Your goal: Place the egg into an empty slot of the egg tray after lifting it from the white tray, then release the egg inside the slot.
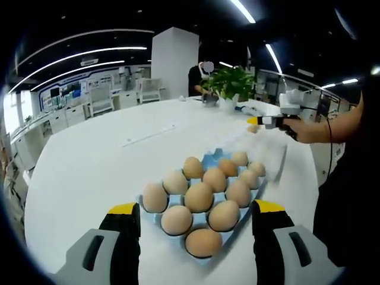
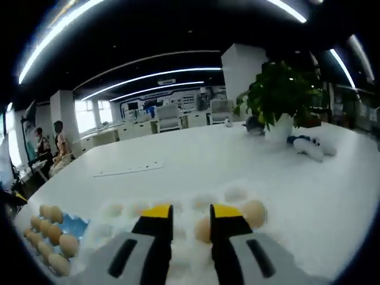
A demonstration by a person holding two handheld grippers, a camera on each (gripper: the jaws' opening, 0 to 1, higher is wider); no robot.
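white tray [image 2: 196,237] blurred and partly behind right tongs [image 2: 190,215], one egg [image 2: 203,228] half hidden

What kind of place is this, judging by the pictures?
Probably an open-plan office or lab. A large white table holds a potted plant, desks and chairs stand further back, and long strip lights run along a dark ceiling.

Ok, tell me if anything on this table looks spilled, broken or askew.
Nothing stands out. The eggs sit upright in the blue egg tray, none visibly cracked. The white tray lies flat with an egg in it, ahead of the right gripper.
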